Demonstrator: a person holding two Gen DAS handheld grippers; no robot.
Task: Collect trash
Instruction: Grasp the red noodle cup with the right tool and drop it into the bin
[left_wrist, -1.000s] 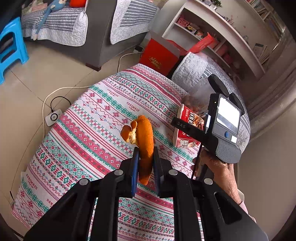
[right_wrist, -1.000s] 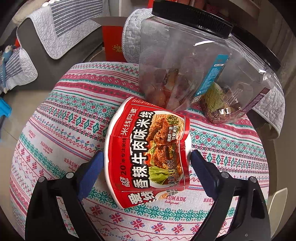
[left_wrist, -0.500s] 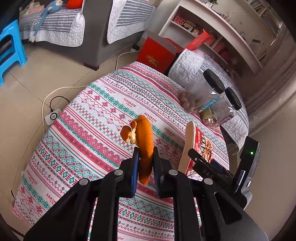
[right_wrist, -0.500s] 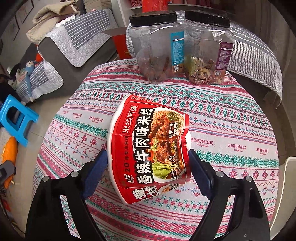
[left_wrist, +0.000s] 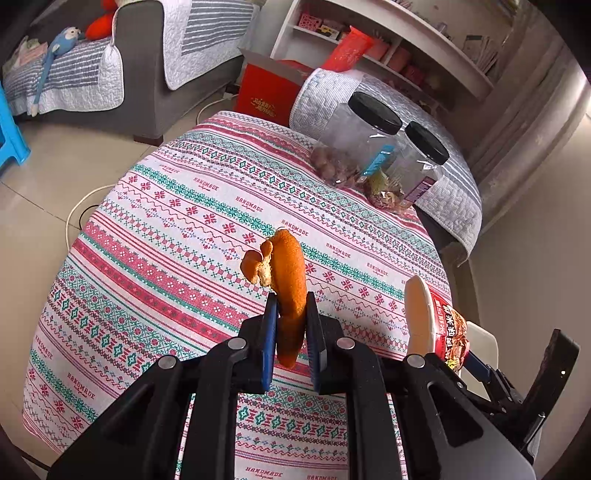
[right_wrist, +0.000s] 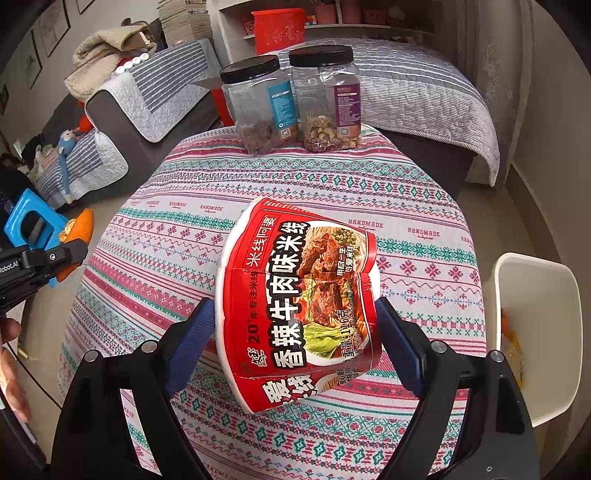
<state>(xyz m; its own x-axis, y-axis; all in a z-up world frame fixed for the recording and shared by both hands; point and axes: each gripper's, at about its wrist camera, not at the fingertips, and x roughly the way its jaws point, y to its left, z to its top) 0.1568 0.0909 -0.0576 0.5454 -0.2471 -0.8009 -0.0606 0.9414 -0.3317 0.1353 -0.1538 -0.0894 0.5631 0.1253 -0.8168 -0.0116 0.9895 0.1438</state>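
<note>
- Pinching an orange peel (left_wrist: 290, 291), the left gripper (left_wrist: 290, 345) holds it at the centre of its frame, above the striped tablecloth (left_wrist: 166, 240); the peel is curled, with pale pith showing at its upper left edge.
- Clamped in the right gripper (right_wrist: 295, 345), a red noodle cup (right_wrist: 299, 295) fills the middle of that frame, lying on its side with a white rim, Chinese lettering and a beef picture.
- Two black-lidded jars (right_wrist: 291, 99) stand at the cloth's far edge.
- A white bin (right_wrist: 535, 332) sits at the right edge.
</note>
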